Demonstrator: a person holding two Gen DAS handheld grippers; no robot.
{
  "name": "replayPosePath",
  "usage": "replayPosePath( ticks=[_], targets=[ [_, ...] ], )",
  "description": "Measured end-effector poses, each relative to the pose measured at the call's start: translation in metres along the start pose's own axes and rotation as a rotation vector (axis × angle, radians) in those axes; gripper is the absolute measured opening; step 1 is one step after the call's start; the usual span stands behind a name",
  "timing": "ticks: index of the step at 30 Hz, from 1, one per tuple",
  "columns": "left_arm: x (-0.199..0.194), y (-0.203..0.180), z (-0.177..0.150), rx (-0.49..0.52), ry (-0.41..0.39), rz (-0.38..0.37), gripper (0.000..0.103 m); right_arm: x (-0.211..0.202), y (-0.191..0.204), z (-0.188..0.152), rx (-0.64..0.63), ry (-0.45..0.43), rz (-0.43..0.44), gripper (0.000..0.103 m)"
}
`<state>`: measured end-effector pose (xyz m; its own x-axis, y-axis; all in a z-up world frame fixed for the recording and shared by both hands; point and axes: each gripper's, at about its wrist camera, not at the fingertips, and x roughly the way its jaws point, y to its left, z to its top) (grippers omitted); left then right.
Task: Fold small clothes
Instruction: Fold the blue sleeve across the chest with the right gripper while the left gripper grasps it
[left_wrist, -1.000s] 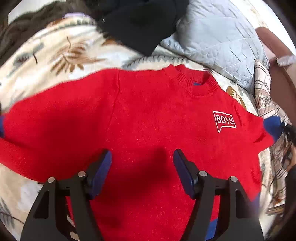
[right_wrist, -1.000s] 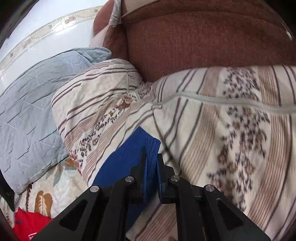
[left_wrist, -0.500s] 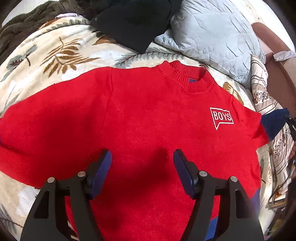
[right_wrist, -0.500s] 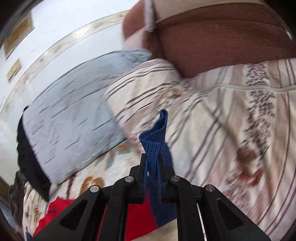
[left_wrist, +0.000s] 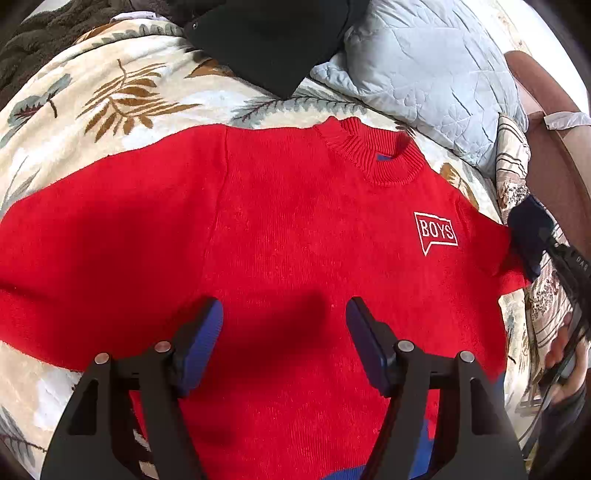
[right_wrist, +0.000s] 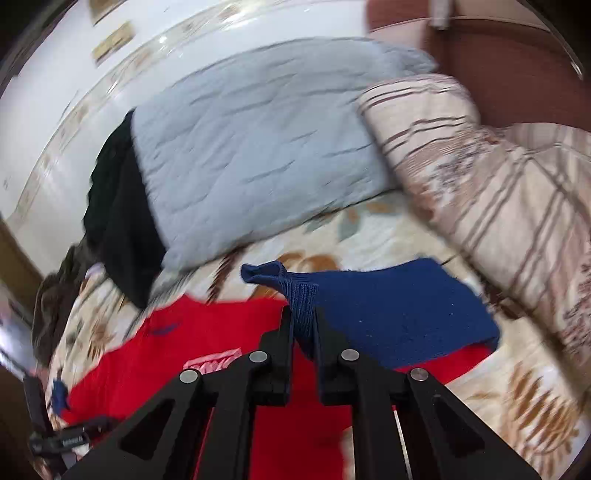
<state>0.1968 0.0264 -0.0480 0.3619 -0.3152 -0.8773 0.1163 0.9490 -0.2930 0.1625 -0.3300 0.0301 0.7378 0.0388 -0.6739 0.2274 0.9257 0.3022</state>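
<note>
Right tongs (right_wrist: 303, 328) grip the blue cuff (right_wrist: 299, 299), now swung inward over the red sweater (left_wrist: 295, 240) (sleeve fold underway) | left tongs (left_wrist: 284, 328) hover open.

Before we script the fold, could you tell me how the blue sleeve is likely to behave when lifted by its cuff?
Probably floppy: the blue sleeve bends and drapes from where the right gripper pinches its ribbed cuff. Likely grippy, since the knit looks coarse. It may tug the red sweater along.
</note>
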Motion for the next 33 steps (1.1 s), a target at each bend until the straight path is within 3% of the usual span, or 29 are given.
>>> replayPosePath(
  ticks=[11,16,19,21,23,24,27,30,33],
  targets=[
    [-0.007,0.009,0.004,-0.059,0.026,-0.081,0.069,0.032,0.108,-0.055,-0.123,0.136,0.167,0.009],
    [-0.012,0.014,0.005,-0.103,0.032,-0.16,0.069,0.044,0.153,-0.086,-0.169,0.204,0.258,0.009],
    [-0.014,0.016,0.005,-0.131,0.03,-0.231,0.069,0.06,0.169,-0.111,-0.197,0.3,0.263,0.017],
    [-0.015,0.014,0.004,-0.139,0.031,-0.277,0.069,0.07,0.168,-0.129,-0.203,0.386,0.259,0.026],
    [-0.013,0.008,0.004,-0.137,0.039,-0.315,0.069,0.06,0.162,-0.133,-0.214,0.366,0.271,0.027],
    [-0.011,0.005,0.003,-0.134,0.048,-0.333,0.069,0.055,0.159,-0.133,-0.216,0.364,0.276,0.034],
    [0.002,-0.01,-0.001,-0.121,0.097,-0.368,0.072,0.033,0.134,-0.125,-0.193,0.336,0.275,0.04],
    [0.019,-0.031,-0.007,-0.093,0.145,-0.354,0.074,0.012,0.097,-0.118,-0.136,0.297,0.23,0.042],
    [0.015,-0.052,-0.011,-0.018,0.07,-0.288,0.072,-0.006,0.051,-0.113,-0.054,0.256,0.169,0.045]
  ],
)
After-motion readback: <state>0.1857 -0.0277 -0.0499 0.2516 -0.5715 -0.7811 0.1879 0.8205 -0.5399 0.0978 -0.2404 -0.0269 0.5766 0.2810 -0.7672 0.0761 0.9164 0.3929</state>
